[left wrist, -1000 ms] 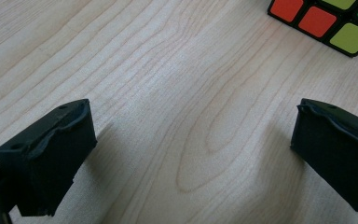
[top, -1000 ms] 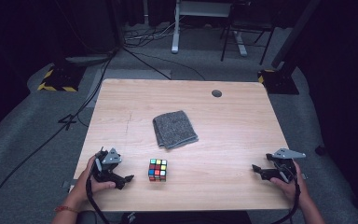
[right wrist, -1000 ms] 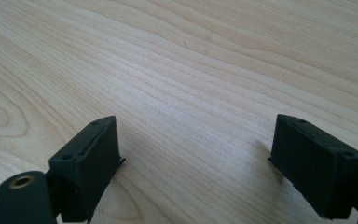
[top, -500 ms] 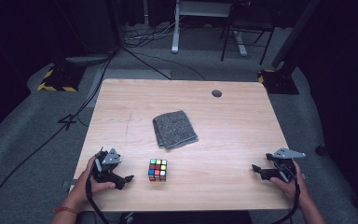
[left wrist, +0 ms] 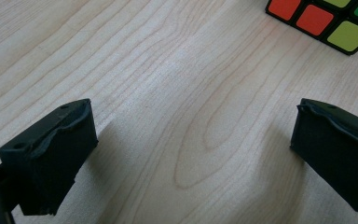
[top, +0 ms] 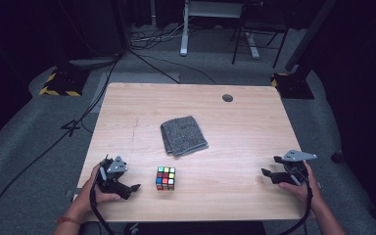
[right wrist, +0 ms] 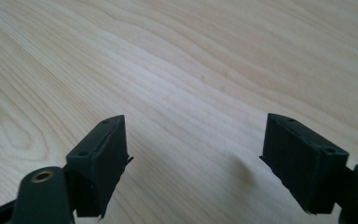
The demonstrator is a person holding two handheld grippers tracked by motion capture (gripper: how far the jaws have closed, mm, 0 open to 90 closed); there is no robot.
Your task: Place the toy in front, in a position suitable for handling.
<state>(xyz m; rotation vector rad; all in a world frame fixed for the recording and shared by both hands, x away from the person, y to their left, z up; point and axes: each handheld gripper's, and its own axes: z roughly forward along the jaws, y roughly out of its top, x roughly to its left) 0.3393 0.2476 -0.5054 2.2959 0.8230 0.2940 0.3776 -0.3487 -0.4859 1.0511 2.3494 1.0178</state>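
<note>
- The left gripper (top: 127,186) rests low on the near-left part of the table (top: 142,103), in the person's left hand (top: 95,188). Its jaws stand wide apart with only bare wood between them, as the left gripper view shows.
- The puzzle cube (top: 165,177) stands just to the right of that gripper, near but not touching. In the left gripper view a corner of the cube (left wrist: 328,21), with red, yellow-green and green tiles, lies ahead of the jaws and off toward the right-hand one, outside the gap.
- I judge the step in hand to be the very start of a reach for the cube: nothing is held and nothing is touched.
- The next move likely calls for the left gripper to swing toward the cube until it sits squarely between the jaws, which then close on two opposite flat faces rather than on a corner.
- A folded grey cloth (top: 183,135) lies farther back near the table's middle, well apart from both grippers and a little behind the cube.
- The right gripper (top: 271,175) sits at the near-right edge in the right hand (top: 301,183), well apart from the cube. Its jaws are also spread, and the right gripper view shows plain wood between them.
</note>
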